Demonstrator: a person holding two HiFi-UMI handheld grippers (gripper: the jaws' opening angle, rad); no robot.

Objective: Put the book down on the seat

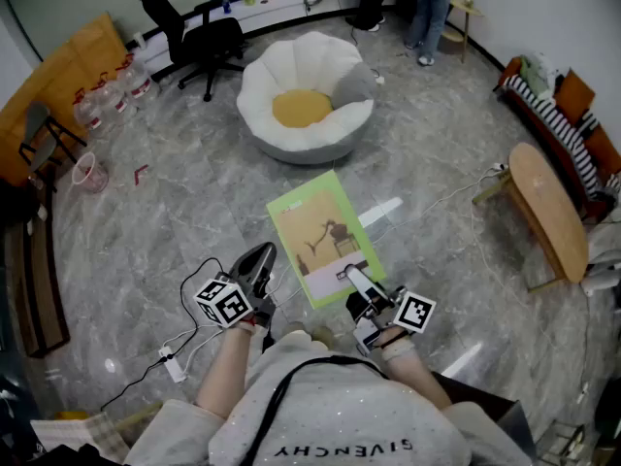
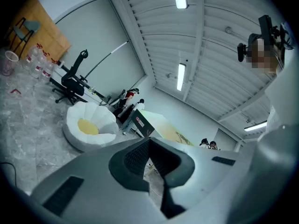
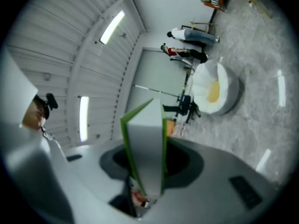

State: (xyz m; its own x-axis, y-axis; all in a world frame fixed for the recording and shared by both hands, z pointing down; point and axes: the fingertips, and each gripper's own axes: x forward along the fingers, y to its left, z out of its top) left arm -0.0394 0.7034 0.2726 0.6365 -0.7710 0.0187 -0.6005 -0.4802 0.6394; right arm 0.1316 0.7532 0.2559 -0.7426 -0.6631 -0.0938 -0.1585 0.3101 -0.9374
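head view: thin book with a light green border and a drawn figure on its cover [image 1: 323, 233] is held flat in the air over the grey marbled floor [image 1: 175, 212], near corner clamped in the right gripper [image 1: 357, 282]. rest of the book sticks out ahead of the jaws toward the white petal-shaped beanbag seat with a yellow centre [image 1: 306, 100], still well apart from it. left gripper [image 1: 257, 260] sits just beside the book's left edge, not touching as far as i can see. both forearms reach forward from a grey sweater, both grippers about level, marker cubes up.

right gripper view: book [image 3: 145, 141] is edge-on, green cover and pale page block standing between the dark pads, right gripper [image 3: 149, 166] squeezed on it; seat [image 3: 212, 90] far off.

left gripper view: left gripper [image 2: 152, 160] jaws drawn together, only a thin slit, nothing in them. book cover [image 2: 170, 130] shows from the side, seat [image 2: 88, 125] beyond to the left.
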